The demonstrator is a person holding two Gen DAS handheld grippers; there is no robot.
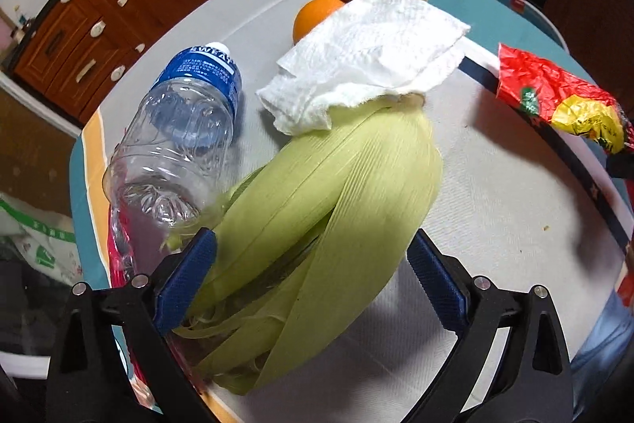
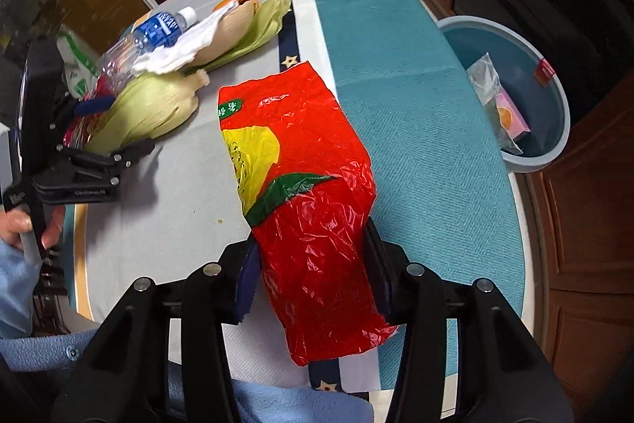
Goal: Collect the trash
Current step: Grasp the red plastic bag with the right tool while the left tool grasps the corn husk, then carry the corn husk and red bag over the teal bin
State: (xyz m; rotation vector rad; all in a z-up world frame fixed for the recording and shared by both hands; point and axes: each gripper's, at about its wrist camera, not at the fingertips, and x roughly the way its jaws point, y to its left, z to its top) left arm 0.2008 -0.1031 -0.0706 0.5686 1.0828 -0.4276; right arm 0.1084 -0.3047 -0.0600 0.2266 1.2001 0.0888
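Left tool [image 1: 311, 256]: blue-padded fingers spread wide on either side of the pale green corn husk bundle [image 1: 317, 209]; the left pad touches the husk, the right pad stands apart from it.
Right tool [image 2: 311, 264]: clamped on the crinkled red and yellow plastic snack bag [image 2: 309, 193], which juts forward over the table.
Table [image 1: 495, 193]: round, covered with a grey, teal and navy-striped cloth.
Corn husk bundle: lies mid-table, its far end under the white crumpled paper towel [image 1: 368, 54].
Orange fruit [image 1: 317, 12]: behind the paper towel, partly covered by it.
Clear plastic water bottle with blue label [image 1: 182, 129]: on its side just left of the husk bundle.
Second corn husk [image 2: 261, 22]: beyond the paper towel, in the right wrist view.
Round blue plastic basin [image 2: 554, 98]: beside the table's far right edge and below it, holding a clear wrapper and a pink packet.
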